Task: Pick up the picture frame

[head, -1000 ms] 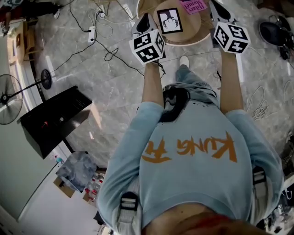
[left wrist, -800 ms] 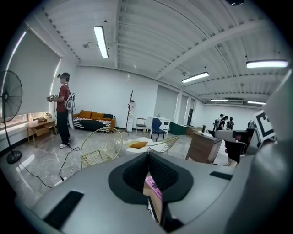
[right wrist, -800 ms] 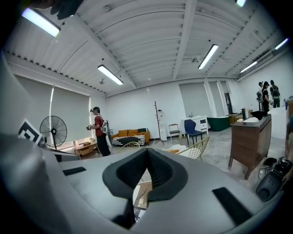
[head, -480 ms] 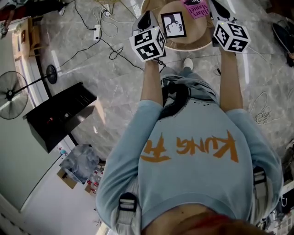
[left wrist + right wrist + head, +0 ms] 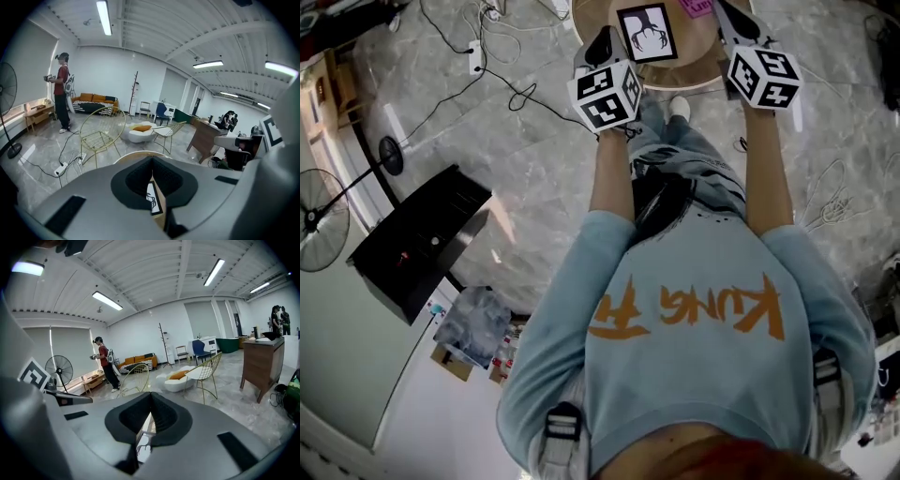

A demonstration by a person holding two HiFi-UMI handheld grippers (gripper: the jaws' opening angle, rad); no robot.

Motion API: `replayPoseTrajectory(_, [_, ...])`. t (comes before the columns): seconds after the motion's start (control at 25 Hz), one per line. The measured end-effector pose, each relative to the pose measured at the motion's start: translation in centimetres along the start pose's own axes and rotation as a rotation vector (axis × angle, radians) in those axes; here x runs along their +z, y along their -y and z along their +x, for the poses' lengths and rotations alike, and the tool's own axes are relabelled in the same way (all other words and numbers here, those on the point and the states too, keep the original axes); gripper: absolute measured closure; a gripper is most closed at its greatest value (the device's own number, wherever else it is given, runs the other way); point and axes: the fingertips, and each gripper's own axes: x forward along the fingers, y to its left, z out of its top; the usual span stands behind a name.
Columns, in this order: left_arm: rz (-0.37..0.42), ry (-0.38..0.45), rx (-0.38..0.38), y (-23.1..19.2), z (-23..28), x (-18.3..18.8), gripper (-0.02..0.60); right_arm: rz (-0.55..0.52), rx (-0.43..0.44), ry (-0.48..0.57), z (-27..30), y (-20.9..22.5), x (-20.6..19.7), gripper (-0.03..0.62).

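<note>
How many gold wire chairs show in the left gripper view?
2: one wire chair left of the white pouf, the other right of it. More may be hidden low in the view.

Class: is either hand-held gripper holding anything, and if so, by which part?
Nothing is held. The left hand-held gripper and the right hand-held gripper are shut and empty; the picture frame lies on the round table between them.
</note>
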Motion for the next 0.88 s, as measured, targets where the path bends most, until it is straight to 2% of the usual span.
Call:
replayPoseTrajectory(0.32, [-0.092,-0.134,0.006,-4.0,4.7,-6.6,0.561,0.036,-0.011,-0.172,3.9,-0.4,-8.3,0.597])
replayPoseTrajectory(0.48, [-0.107,-0.182,-0.005,-5.5,6.1,-9.4,0.561,0.059,-0.015,-0.226,5.5,-1.0,-11.9,0.597])
replayPoseTrajectory(0.72, [-0.108,-0.263,-0.086,-5.6,8.5,-13.7,0.561,0.102,0.024,-0.279,7.3,-1.6,-15.9,0.597])
replayPoseTrajectory(0.88, [-0.123,-0.299,-0.089,-7.0,11.2,-16.5,0.561,0.094,0.034,-0.328,9.7,-1.3,-19.3,0.597])
